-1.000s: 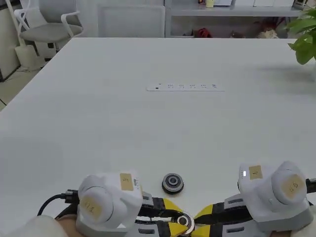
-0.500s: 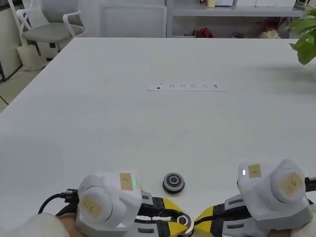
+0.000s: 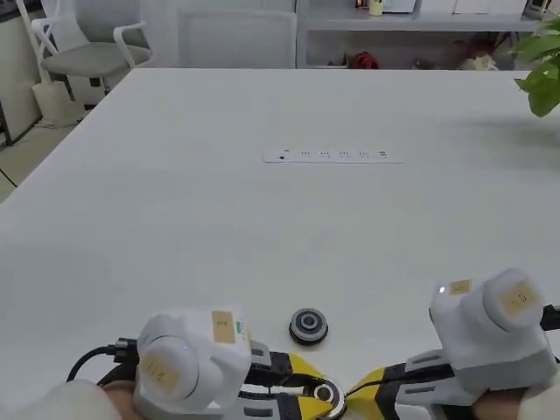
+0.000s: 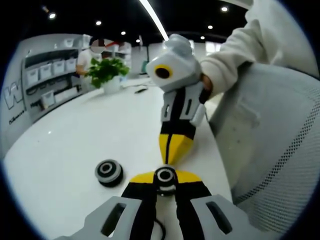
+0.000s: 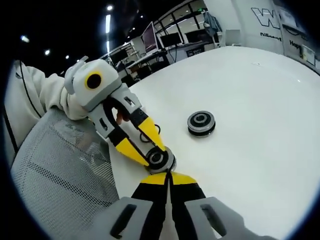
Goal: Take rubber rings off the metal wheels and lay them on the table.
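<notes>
A small metal wheel (image 3: 325,393) with a dark rubber ring is held just above the table's near edge, and my left gripper (image 4: 165,176) is shut on it, one yellow tip on each side. My right gripper (image 5: 169,175) comes in from the opposite side. Its jaws are pressed together, their tips at the rim of that wheel (image 5: 160,159), seemingly pinching the ring's edge. In the left gripper view the right gripper (image 4: 171,156) points down onto the wheel (image 4: 165,177). A second wheel (image 3: 308,325) with its ring on lies flat on the table just beyond the grippers.
A white power strip (image 3: 332,156) lies mid-table. Green plant leaves (image 3: 542,70) hang over the far right edge. An office chair (image 3: 83,48) and shelves stand past the far side. A grey mesh chair back (image 5: 60,170) sits close behind the grippers.
The right gripper's body has risen and tipped slightly while its tips stay at the held wheel. The left gripper and the loose wheel have kept their places.
</notes>
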`<action>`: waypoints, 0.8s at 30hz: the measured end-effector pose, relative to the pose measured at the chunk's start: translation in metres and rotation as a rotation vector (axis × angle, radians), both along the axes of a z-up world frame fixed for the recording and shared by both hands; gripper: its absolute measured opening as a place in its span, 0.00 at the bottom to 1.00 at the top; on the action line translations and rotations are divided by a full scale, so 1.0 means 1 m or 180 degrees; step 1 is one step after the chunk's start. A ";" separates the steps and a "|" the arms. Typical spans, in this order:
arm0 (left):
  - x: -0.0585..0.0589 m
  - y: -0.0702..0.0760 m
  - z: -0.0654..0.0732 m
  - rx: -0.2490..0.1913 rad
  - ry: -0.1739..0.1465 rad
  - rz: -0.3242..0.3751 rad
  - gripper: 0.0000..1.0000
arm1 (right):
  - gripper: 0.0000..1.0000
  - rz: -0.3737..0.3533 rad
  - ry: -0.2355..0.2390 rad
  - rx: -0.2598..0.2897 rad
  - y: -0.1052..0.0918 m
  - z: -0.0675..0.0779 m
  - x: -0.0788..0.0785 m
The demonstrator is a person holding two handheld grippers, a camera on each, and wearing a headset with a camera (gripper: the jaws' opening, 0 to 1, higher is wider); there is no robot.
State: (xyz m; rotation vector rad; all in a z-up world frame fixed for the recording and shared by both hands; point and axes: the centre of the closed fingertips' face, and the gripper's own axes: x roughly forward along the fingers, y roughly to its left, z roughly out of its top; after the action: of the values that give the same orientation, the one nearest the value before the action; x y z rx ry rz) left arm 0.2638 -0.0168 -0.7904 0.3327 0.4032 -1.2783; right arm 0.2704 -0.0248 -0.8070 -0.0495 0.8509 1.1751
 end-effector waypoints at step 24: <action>-0.003 0.001 0.001 -0.0037 0.0005 0.0013 0.14 | 0.00 -0.0426 0.0623 0.0435 -0.001 0.009 0.000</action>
State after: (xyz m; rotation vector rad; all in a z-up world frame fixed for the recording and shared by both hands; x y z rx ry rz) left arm 0.2610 -0.0159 -0.7892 0.3209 0.3973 -1.2765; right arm 0.2700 -0.0255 -0.7982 0.2344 0.9284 1.1210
